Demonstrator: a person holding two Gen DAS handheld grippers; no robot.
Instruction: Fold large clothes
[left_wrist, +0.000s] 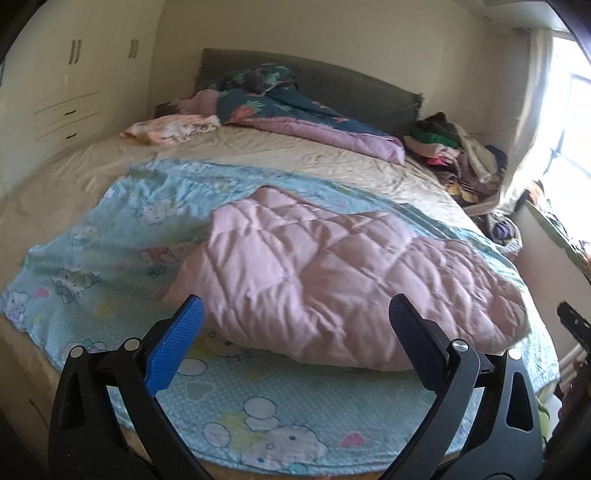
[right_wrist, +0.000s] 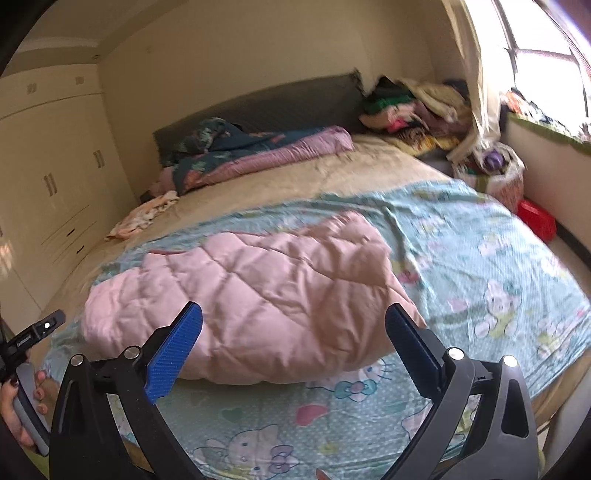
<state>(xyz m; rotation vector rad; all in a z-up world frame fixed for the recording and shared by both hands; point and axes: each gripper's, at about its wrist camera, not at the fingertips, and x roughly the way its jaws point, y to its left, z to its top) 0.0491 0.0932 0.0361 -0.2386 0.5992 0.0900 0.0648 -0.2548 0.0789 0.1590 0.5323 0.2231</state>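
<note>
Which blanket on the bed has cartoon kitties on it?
The light blue sheet, spread flat beneath the plain pink quilt. The dark quilt by the headboard shows leaves instead.

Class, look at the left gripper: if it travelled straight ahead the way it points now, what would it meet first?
Most likely the pink quilt: the open left gripper aims at its near edge, with nothing between, though depth is uncertain.

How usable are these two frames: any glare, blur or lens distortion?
Left wrist view: the window is blown out at right, fisheye bends the bed edge, the blue sheet smears with motion blur. Right wrist view: the window glares at top right, the pink quilt is soft, dark vignette fills the corners.
</note>
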